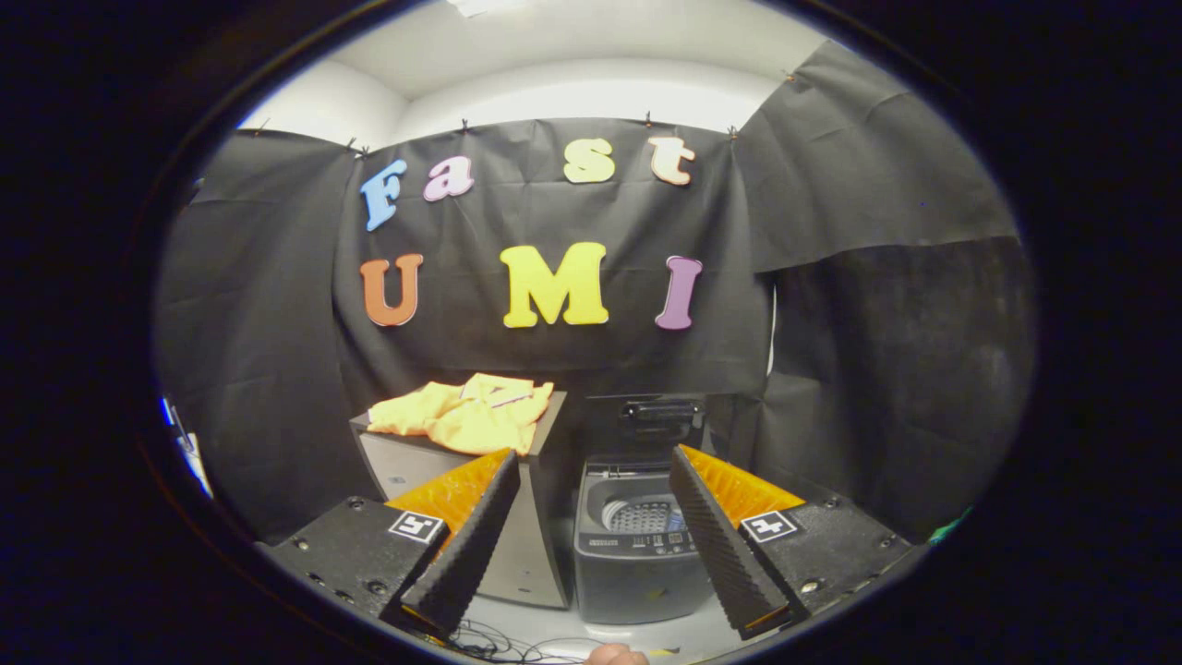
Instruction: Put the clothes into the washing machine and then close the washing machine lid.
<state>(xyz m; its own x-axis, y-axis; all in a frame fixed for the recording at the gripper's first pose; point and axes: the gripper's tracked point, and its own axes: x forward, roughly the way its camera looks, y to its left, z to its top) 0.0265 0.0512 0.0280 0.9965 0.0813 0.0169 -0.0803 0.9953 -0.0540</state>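
My gripper point(591, 471) spread wide, empty. Yellow clothes point(466, 416) heaped on stand beyond fingers: soft, light, floppy; I'd pinch raised fold.

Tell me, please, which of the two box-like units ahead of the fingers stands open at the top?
The washing machine, between the open, empty fingers, with its lid raised and drum showing. The stand beside it is closed, with yellow clothes on top.

Open air lies between the spread gripper point(591, 526) fingers and the washing machine point(637, 545), lid point(657, 420) raised at the far side; a box point(517, 517) stands close on its left
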